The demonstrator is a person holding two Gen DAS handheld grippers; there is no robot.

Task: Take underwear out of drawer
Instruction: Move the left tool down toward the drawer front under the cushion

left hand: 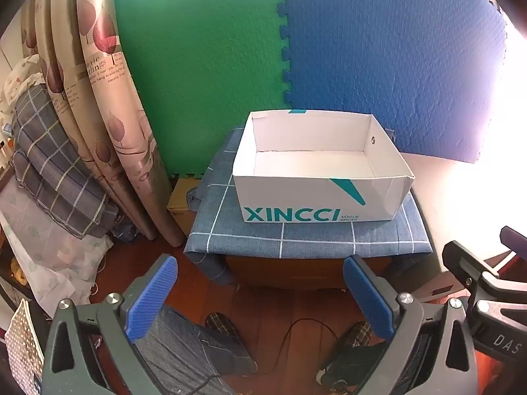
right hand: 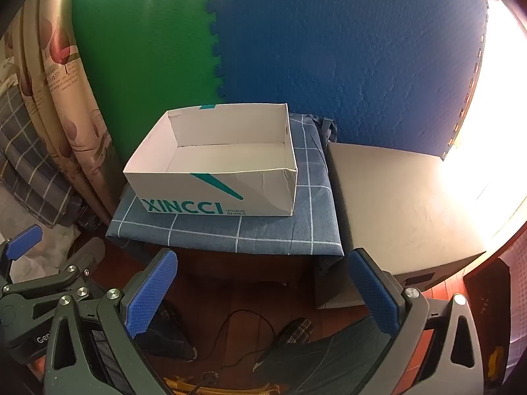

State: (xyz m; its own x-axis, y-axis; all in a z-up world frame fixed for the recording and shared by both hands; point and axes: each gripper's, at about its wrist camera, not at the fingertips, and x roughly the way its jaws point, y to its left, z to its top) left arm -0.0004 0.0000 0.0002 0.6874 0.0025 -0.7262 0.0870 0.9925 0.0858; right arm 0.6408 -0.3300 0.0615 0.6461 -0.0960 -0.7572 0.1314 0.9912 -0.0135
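Observation:
A white open-topped shoebox (left hand: 316, 171) (right hand: 214, 171) printed XINCCI stands on a blue checked cloth (left hand: 296, 237) (right hand: 230, 233) that covers a dark wooden cabinet (left hand: 290, 273) (right hand: 237, 270). The box's inside looks bare white. No underwear shows in either view, and the cabinet front is in shadow, so I cannot make out a drawer. My left gripper (left hand: 262, 296) is open and empty, low in front of the cabinet. My right gripper (right hand: 263, 294) is open and empty beside it, also short of the cabinet.
Green (left hand: 197, 65) and blue (right hand: 346, 59) foam mats line the wall behind. A patterned curtain (left hand: 108, 131) and folded checked bedding (left hand: 49, 164) stand on the left. A grey block (right hand: 395, 204) adjoins the cabinet on the right. Below are a person's jeans (left hand: 184, 345), plaid slippers (right hand: 296, 329) and a cable (right hand: 240, 322).

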